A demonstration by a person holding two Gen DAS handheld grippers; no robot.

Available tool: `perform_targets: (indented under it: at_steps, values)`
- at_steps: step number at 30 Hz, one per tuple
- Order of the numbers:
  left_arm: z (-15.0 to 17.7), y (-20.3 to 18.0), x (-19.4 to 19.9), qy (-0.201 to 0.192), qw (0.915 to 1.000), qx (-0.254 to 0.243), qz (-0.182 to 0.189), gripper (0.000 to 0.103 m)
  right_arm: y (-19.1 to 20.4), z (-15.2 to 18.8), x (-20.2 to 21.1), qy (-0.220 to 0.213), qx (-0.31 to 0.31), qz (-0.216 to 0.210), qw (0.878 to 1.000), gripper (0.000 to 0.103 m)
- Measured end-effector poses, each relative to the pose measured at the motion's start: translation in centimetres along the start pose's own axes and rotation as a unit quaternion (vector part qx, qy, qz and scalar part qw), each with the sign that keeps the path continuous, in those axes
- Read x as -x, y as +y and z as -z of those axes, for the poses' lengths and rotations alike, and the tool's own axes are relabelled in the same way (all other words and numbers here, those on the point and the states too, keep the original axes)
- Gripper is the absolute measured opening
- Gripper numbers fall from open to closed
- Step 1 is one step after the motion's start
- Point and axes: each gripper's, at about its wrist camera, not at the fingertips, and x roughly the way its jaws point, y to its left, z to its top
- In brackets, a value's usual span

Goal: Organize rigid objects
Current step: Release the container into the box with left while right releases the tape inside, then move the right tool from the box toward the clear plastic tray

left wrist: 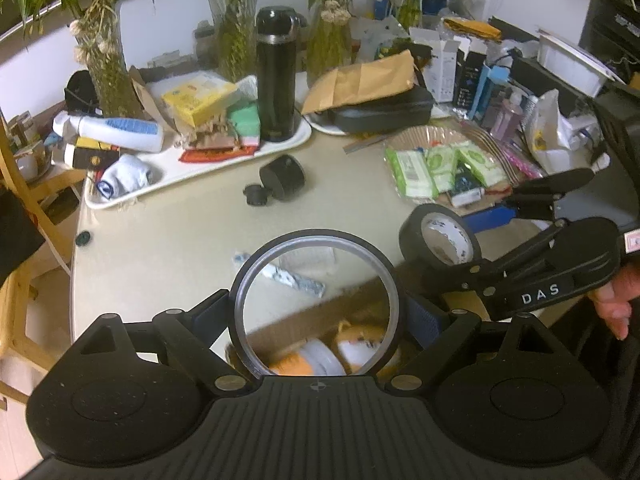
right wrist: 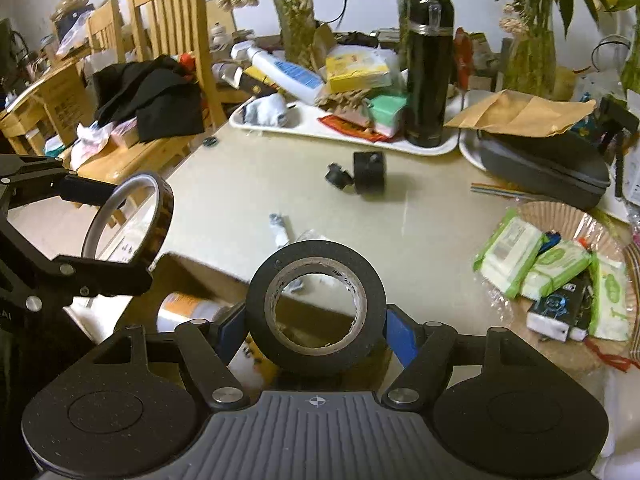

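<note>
My left gripper (left wrist: 318, 312) is shut on a thin dark tape ring (left wrist: 256, 276) with a wide hollow centre, held upright above a cardboard box (left wrist: 340, 312) at the table's near edge. The ring also shows in the right wrist view (right wrist: 160, 216). My right gripper (right wrist: 316, 316) is shut on a thick black tape roll (right wrist: 316, 256), held upright over the same box (right wrist: 192, 272). In the left wrist view the black roll (left wrist: 412, 232) hangs at the right, close beside the ring. Orange and white items lie inside the box.
A black cylinder with a small knob (left wrist: 280, 178) lies mid-table. A small wrapper (left wrist: 296, 278) lies near the box. A white tray (left wrist: 200, 168) holds a black flask (left wrist: 276, 76) and boxes. Wet-wipe packs (right wrist: 536, 260), a grey case (right wrist: 548, 168), plants and wooden chairs (right wrist: 168, 20) surround the table.
</note>
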Motion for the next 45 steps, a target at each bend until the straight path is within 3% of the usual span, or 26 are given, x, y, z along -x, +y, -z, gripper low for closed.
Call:
perform_targets:
  at_steps: [8, 16, 17, 18, 19, 30, 45]
  values:
    - [3.0, -0.4, -0.7, 0.020, 0.9997, 0.006, 0.009, 0.091, 1.6, 1.6, -0.2, 0.023, 0.018, 0.000, 1.000, 0.075]
    - [4.5, -0.2, -1.1, 0.005, 0.9997, 0.024, 0.006, 0.092, 3.3, 2.8, -1.0, 0.052, 0.046, -0.002, 0.998, 0.075]
    - [4.6, -0.2, -1.0, 0.002, 0.9997, 0.025, 0.003, 0.093, 3.7, 2.9, -1.1, 0.053, 0.054, 0.005, 0.997, 0.083]
    - [4.7, -0.2, -0.9, -0.002, 0.9997, 0.025, 0.003, 0.096, 4.0, 3.0, -1.1, 0.052, 0.061, 0.011, 0.997, 0.100]
    - [4.7, -0.3, -0.8, -0.007, 0.9997, 0.024, 0.004, 0.097, 4.1, 3.0, -1.1, 0.048, 0.065, 0.016, 0.997, 0.103]
    - [5.0, -0.5, 1.2, -0.028, 0.9994, 0.021, 0.003, 0.098, 2.7, 2.7, -1.0, 0.041, 0.032, 0.038, 0.998, 0.103]
    - [6.8, 0.9, 1.9, 0.002, 0.9991, 0.034, -0.025, 0.098, 2.4, 2.6, -1.3, 0.031, 0.017, 0.062, 0.997, 0.103]
